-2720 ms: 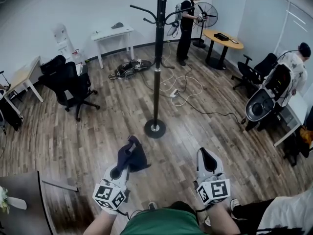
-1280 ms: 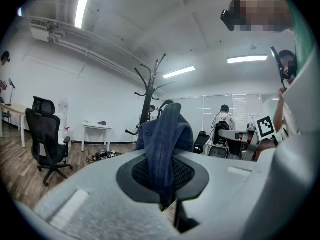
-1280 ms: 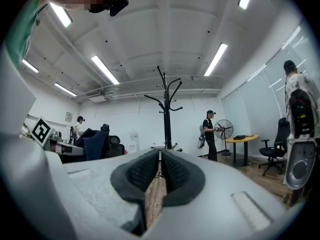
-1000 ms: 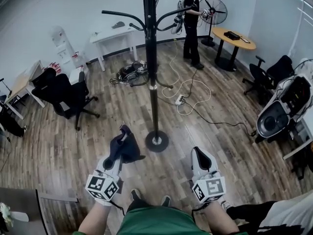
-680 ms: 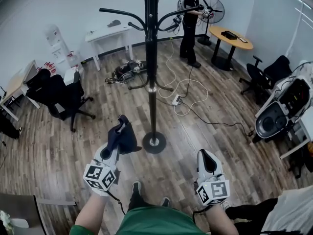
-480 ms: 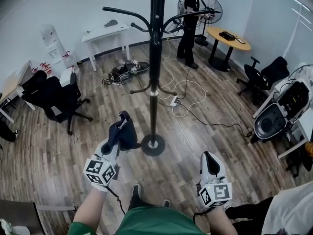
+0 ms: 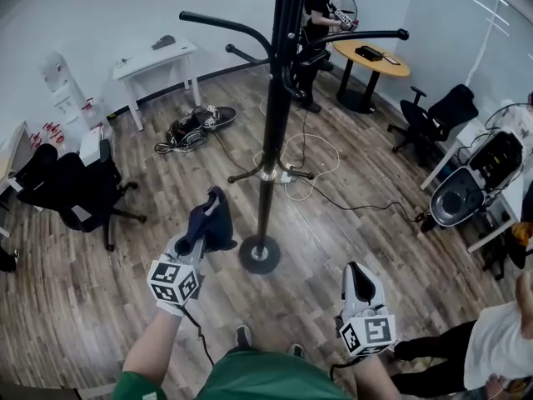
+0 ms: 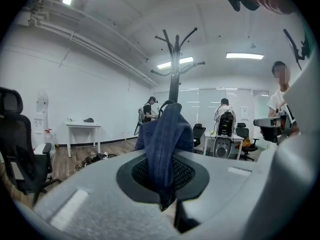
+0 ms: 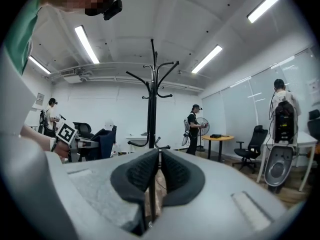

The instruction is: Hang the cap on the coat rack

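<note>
The black coat rack (image 7: 271,140) stands just ahead, its round base (image 7: 260,254) on the wood floor and its curved hooks (image 7: 218,22) spreading at the top. A dark blue cap (image 7: 210,225) hangs from my left gripper (image 7: 193,242), which is shut on it, just left of the pole. In the left gripper view the cap (image 8: 165,139) droops over the pads and the rack (image 8: 174,79) rises behind it. My right gripper (image 7: 356,278) is lower right, shut and empty; in its own view the rack's pole (image 9: 151,109) stands straight beyond the gripper (image 9: 155,176).
Black office chairs (image 7: 71,190) stand at the left, a white table (image 7: 154,55) at the back. Cables (image 7: 312,152) and a bundle (image 7: 190,125) lie behind the rack. A person (image 7: 316,23) stands by a round table (image 7: 371,59). More chairs (image 7: 433,117) and a machine (image 7: 466,186) are at the right.
The rack has come much closer and now stands right in front. My left gripper with the cap has moved forward to beside the pole. The right gripper stays low at the right.
</note>
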### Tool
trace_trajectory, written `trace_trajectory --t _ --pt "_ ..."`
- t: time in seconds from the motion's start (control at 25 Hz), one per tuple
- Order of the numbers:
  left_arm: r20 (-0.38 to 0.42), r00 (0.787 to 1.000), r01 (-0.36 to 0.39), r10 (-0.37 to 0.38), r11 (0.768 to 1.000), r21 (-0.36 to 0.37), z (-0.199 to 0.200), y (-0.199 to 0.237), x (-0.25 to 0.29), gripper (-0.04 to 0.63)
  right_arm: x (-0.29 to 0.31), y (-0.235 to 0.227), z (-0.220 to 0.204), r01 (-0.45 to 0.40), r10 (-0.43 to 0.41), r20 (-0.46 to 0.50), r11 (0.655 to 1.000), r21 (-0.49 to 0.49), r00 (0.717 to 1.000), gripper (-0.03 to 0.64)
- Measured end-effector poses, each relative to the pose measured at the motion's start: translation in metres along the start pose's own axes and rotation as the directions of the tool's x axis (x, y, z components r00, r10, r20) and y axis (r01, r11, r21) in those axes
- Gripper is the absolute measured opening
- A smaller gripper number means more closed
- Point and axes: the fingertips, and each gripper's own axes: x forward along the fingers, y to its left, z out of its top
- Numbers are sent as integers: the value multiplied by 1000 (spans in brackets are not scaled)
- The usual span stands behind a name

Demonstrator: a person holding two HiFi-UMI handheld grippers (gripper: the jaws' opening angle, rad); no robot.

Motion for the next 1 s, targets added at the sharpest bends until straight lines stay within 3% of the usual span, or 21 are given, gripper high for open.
trace_trajectory --t 0.32,0.68,1.0 --pt "-58 994 97 -95 995 31 -22 49 55 18 34 23 -5 98 -98 -5 995 6 995 17" --pt "-109 973 212 -204 975 69 -48 52 98 18 39 29 -10 188 -188 -15 982 6 982 17" --pt "-136 959 258 -248 964 69 -72 46 124 18 31 34 -18 236 -236 -38 972 1 971 17"
